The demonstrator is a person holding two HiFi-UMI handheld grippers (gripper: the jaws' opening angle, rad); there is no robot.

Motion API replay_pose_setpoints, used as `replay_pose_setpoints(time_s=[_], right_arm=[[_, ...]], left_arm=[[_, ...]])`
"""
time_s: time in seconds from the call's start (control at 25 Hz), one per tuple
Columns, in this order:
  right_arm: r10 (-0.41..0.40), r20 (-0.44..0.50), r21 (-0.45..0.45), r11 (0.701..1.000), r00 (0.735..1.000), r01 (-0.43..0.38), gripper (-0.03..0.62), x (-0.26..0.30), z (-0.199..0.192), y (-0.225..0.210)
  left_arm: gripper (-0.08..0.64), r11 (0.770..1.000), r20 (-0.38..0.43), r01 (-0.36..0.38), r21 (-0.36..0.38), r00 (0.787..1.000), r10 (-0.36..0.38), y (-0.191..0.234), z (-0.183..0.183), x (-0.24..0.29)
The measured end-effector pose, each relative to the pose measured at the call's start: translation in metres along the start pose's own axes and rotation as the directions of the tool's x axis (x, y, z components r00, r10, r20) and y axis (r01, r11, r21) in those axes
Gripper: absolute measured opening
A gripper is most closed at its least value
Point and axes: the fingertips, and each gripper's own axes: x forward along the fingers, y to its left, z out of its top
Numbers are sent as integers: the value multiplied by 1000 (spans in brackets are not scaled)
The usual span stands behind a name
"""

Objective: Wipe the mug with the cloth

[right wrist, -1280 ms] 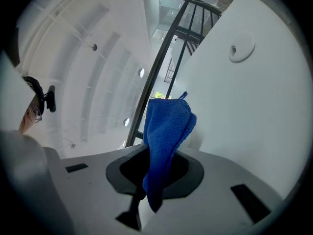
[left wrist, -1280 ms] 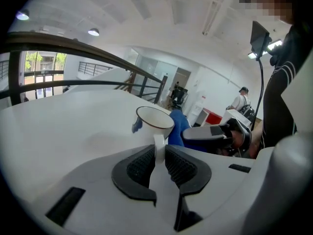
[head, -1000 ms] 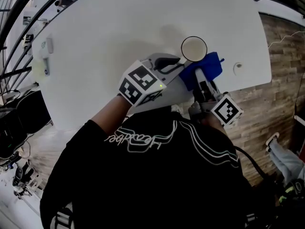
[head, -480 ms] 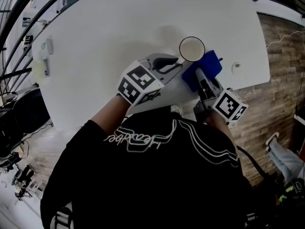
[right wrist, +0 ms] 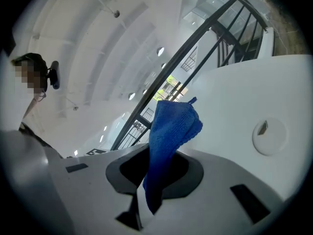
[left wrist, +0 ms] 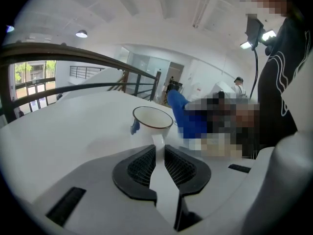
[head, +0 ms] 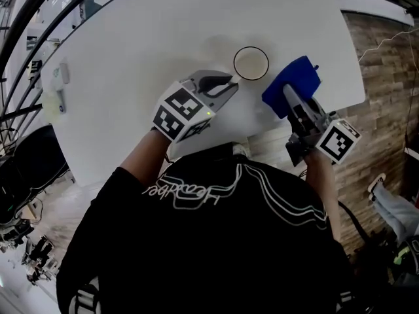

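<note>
A white mug (head: 251,63) with a dark rim stands upright on the white table (head: 131,38). My left gripper (head: 226,84) reaches it from the near left and is shut on its handle (left wrist: 157,141). Those jaws have just closed a little further on it. In the left gripper view the mug (left wrist: 152,122) sits just past the pads. My right gripper (head: 292,101) is to the mug's right, lifted clear of it and shut on a blue cloth (head: 292,84). In the right gripper view the cloth (right wrist: 171,131) sticks up out of the right gripper (right wrist: 152,182).
A small white device (head: 60,84) lies near the table's far left edge, by dark railings (head: 19,38). A round white cap (right wrist: 268,136) is set into the tabletop on the right. The table's right edge (head: 357,77) drops to wooden floor.
My right gripper has pulled the blue cloth off the mug's side, moving right and upward. The left gripper and the mug have kept their place on the table.
</note>
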Motion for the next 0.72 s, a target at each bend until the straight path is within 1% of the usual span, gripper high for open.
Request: replay_pose_setpoints(time_s=[0.12, 0.2, 0.32, 0.52, 0.72], right_arm=[[51, -10, 15, 999, 999, -50, 51, -2, 10, 1], [79, -18, 7, 997, 997, -79, 51, -1, 14, 3], [96, -38, -3, 995, 995, -97, 51, 4, 16, 1], [129, -63, 8, 992, 990, -128, 51, 18, 14, -1], [126, -102, -7, 992, 987, -127, 51, 24, 11, -7]], left_arm=[[63, 1000, -13, -6, 18, 1000, 6, 2, 2, 0], [63, 1000, -21, -4, 30, 1000, 5, 1, 3, 0], [63, 999, -35, 0, 51, 999, 2, 1, 4, 0], [63, 997, -55, -4, 82, 998, 9, 7, 5, 0], [63, 995, -56, 3, 96, 998, 2, 6, 7, 2]])
